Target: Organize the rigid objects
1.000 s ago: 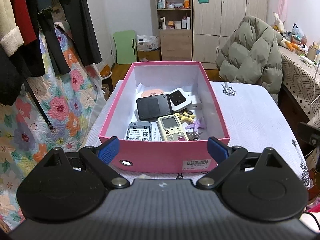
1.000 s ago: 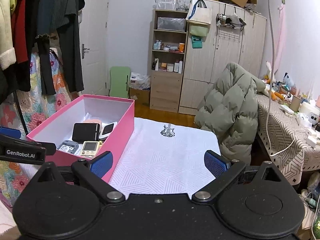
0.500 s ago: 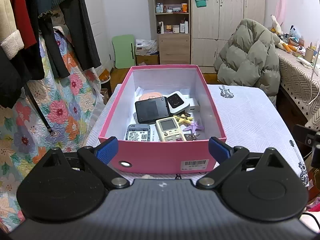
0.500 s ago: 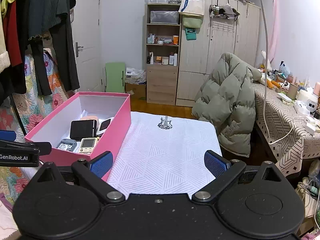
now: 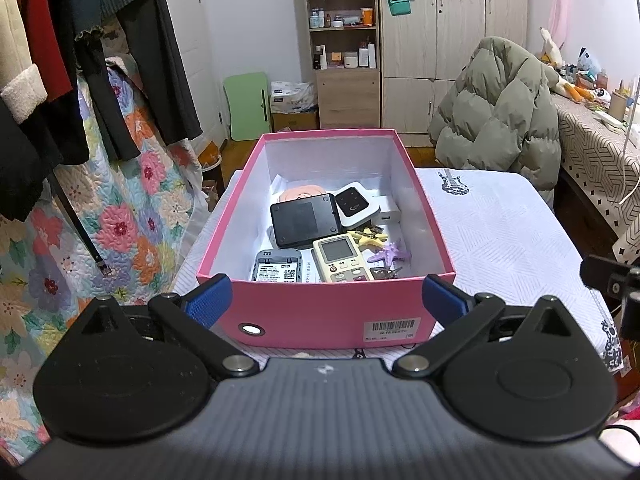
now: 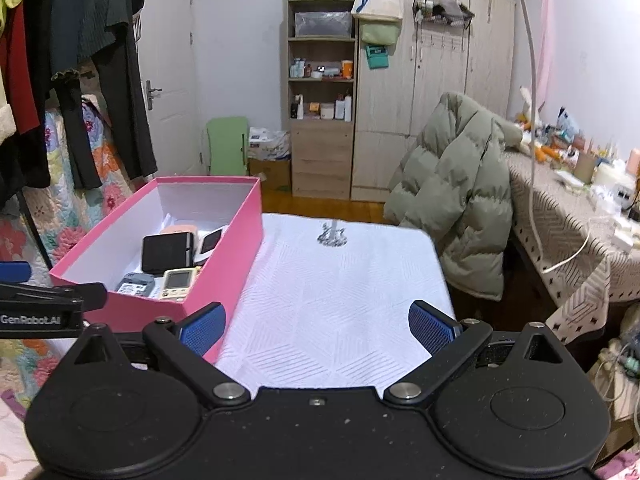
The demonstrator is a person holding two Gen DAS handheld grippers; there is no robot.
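A pink box [image 5: 328,312] stands on the white-clothed table [image 5: 500,232]; it also shows in the right wrist view [image 6: 144,308]. Inside lie a black flat device [image 5: 306,220], a cream remote [image 5: 342,258], a grey device [image 5: 276,266], a white-and-black router [image 5: 356,204], a purple starfish [image 5: 390,252] and a yellow starfish [image 5: 370,238]. My left gripper [image 5: 326,300] is open and empty just before the box's near wall. My right gripper [image 6: 316,326] is open and empty over the table's near edge, right of the box.
A green puffer jacket [image 6: 452,216] hangs on a chair at the table's far right. A cluttered side table [image 6: 580,208] stands to the right. Hanging clothes [image 5: 80,60] and a floral quilt [image 5: 120,220] are to the left. Shelves and wardrobe [image 6: 360,100] stand at the back.
Both grippers have drawn back and risen slightly from the table, still open. The box and its contents have not moved.
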